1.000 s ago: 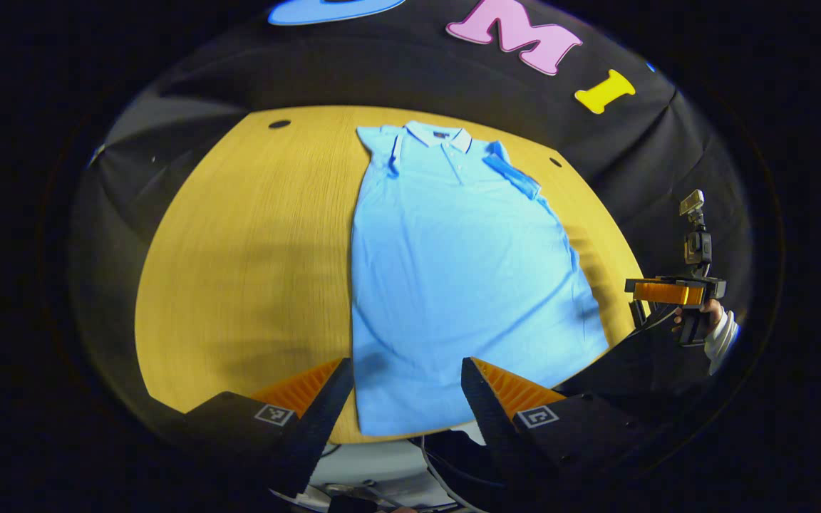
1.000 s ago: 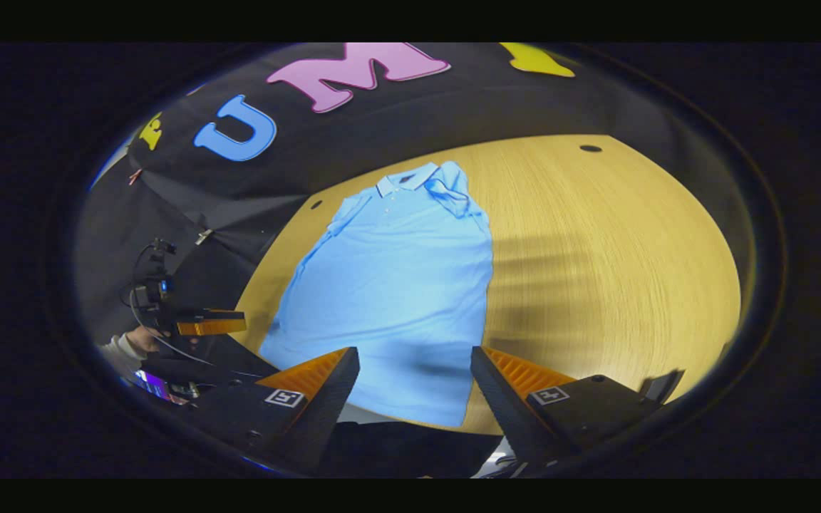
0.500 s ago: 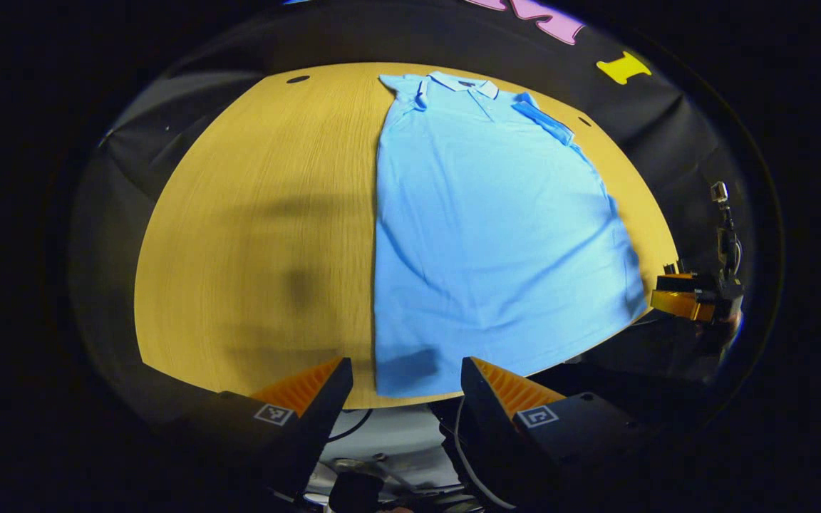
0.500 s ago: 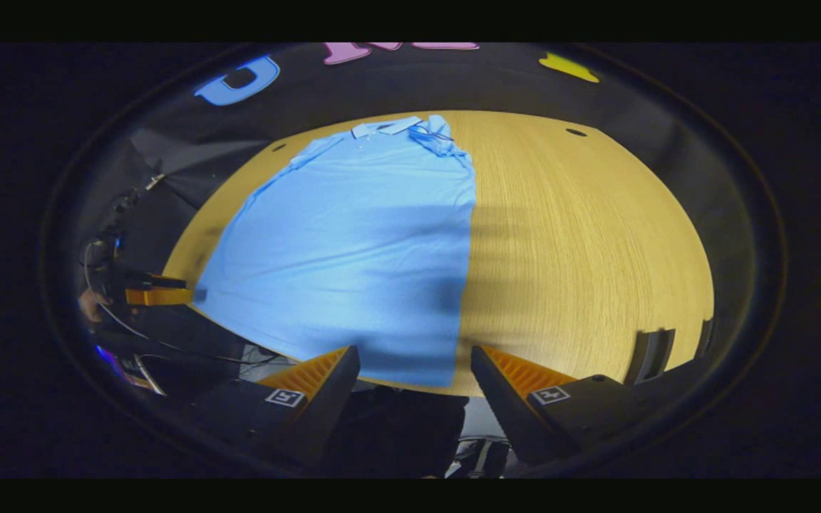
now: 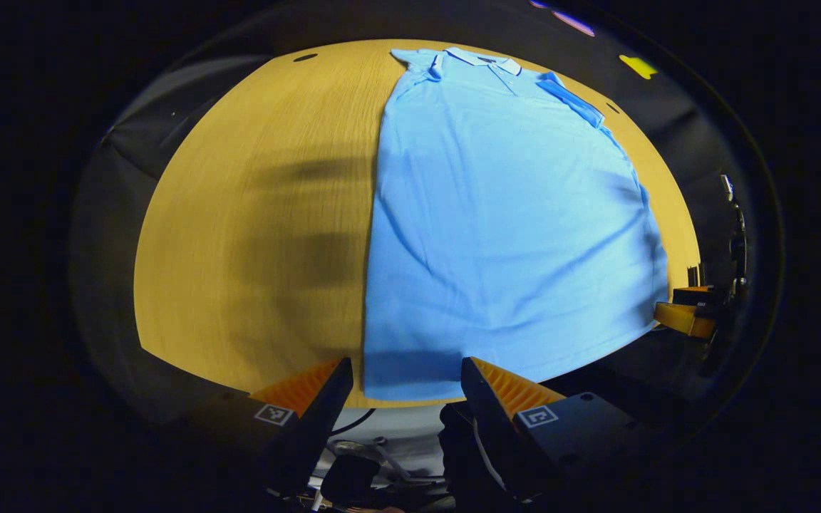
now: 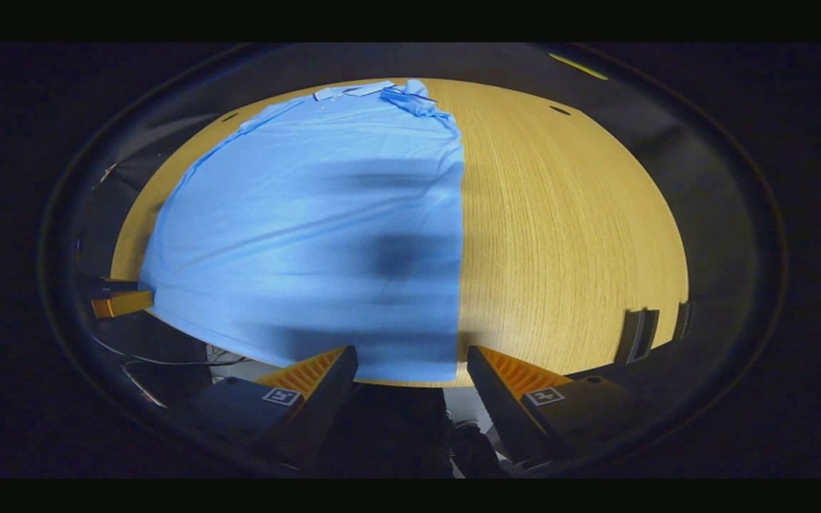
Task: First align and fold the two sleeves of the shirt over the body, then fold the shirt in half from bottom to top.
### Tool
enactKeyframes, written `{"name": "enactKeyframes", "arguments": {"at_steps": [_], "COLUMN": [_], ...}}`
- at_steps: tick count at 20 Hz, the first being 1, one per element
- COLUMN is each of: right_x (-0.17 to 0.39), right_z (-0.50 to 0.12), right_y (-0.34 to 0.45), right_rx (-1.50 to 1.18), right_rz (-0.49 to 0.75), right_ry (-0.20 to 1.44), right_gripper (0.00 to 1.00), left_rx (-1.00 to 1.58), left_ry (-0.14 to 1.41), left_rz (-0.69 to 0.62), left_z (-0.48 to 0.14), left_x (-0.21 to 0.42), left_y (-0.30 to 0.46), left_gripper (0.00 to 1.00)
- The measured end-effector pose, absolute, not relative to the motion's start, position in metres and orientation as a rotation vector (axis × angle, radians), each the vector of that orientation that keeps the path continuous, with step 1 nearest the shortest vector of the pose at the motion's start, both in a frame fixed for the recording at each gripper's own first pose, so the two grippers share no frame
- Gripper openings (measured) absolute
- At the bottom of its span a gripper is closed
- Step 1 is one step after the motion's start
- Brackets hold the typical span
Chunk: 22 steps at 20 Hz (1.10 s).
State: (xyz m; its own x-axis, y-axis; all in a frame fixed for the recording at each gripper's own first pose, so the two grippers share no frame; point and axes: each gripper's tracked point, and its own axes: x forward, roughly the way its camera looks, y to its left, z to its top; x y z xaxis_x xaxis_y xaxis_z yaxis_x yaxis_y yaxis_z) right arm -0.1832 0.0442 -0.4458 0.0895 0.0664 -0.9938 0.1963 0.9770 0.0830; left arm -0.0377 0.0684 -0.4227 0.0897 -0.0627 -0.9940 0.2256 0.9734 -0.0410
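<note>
A light blue polo shirt (image 5: 503, 214) lies flat on the wooden table (image 5: 261, 214), collar (image 5: 485, 60) at the far side, hem along the near edge. Both short sleeves lie folded in at the shoulders; one (image 5: 571, 100) shows a darker band. My left gripper (image 5: 407, 367) is open, its fingers straddling the hem's left corner from just above. In the right gripper view the shirt (image 6: 311, 214) spreads to the left, and my right gripper (image 6: 410, 356) is open over the hem's right corner. Each gripper shows far off in the other's view, the right gripper (image 5: 688, 313) and the left gripper (image 6: 122, 303), beside the hem.
Bare table (image 6: 567, 228) extends to either side of the shirt. Small dark holes (image 5: 305, 57) (image 6: 560, 110) mark the far corners. Cables (image 5: 382, 463) hang below the near edge. Dark brackets (image 6: 638, 335) stand at the table's right rim.
Both grippers have come forward and down toward the shirt's hem, so the shirt looms larger. Both stay open. The shirt has not moved.
</note>
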Motion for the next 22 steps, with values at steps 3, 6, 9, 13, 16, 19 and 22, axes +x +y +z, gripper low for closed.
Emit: {"name": "enactKeyframes", "arguments": {"at_steps": [3,6,9,13,16,19,22], "right_x": [-0.181,-0.178,-0.174,-0.164,-0.16,-0.158,-0.157], "right_z": [-0.444,-0.444,-0.443,-0.444,-0.444,-0.441,-0.44], "right_y": [0.046,0.048,0.049,0.05,0.052,0.049,0.05], "right_rx": [0.255,0.235,0.229,0.285,0.331,0.429,0.504], "right_rz": [-0.119,-0.09,-0.07,-0.071,-0.044,-0.041,-0.034], "right_ry": [1.472,1.462,1.435,1.381,1.332,1.299,1.285], "right_gripper": [0.96,0.97,0.76,0.28,0.1,0.11,0.01], "left_rx": [0.192,0.245,0.265,0.265,0.226,0.15,0.119], "left_ry": [1.481,1.452,1.405,1.341,1.315,1.306,1.315], "left_rz": [-0.206,-0.278,-0.324,-0.383,-0.411,-0.437,-0.455], "left_z": [-0.428,-0.426,-0.427,-0.428,-0.425,-0.423,-0.421], "left_x": [-0.04,-0.04,-0.037,-0.035,-0.031,-0.032,-0.035], "left_y": [0.066,0.047,0.033,0.021,0.016,0.011,0.01], "left_gripper": [0.96,0.95,0.58,0.2,0.06,0.06,0.06]}}
